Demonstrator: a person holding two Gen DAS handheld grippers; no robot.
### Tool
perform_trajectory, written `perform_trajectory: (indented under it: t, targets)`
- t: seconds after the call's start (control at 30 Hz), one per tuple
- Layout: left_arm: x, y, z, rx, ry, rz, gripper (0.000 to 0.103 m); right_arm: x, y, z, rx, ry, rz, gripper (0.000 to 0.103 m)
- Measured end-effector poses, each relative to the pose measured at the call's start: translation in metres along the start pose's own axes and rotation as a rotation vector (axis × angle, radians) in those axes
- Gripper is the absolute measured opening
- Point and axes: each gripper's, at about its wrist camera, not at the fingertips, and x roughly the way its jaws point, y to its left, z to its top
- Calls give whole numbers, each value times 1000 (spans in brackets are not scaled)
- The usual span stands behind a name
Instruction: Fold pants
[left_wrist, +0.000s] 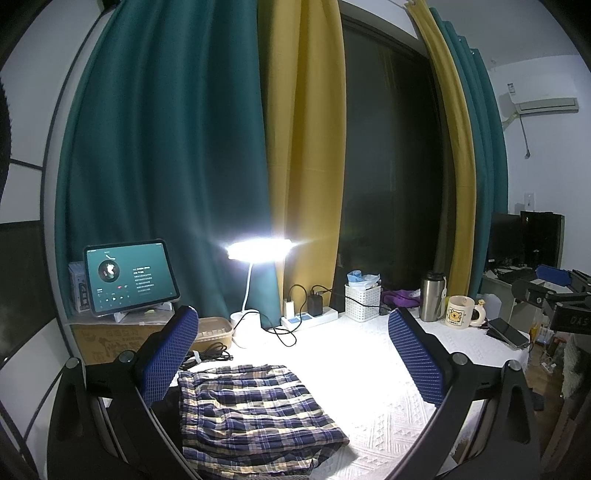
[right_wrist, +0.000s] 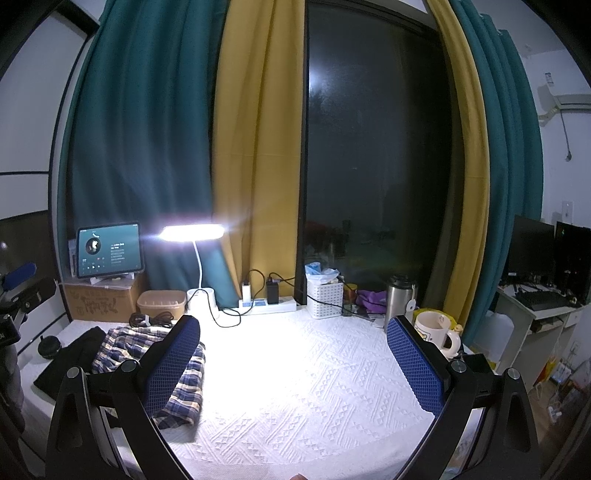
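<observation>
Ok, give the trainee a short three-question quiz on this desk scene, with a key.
1. True or false: the left gripper is shut on the plaid pants.
2. Multiple choice: how do the pants lie on the white tablecloth? A) spread out at full length B) folded into a compact stack C) hanging off a chair
3. Fill in: the glowing desk lamp stands between the tablet and the ____ strip.

Key
1. False: its fingers stand wide apart above the cloth, as do those of the right gripper.
2. B
3. power: the white power strip with chargers plugged in.
</observation>
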Motion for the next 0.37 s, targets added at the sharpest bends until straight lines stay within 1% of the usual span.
perform_trajectory:
  t: [0.37]
  targets:
    - [-2,-2,0,-2,-2,-14,101,1,1,0,0,2,0,102]
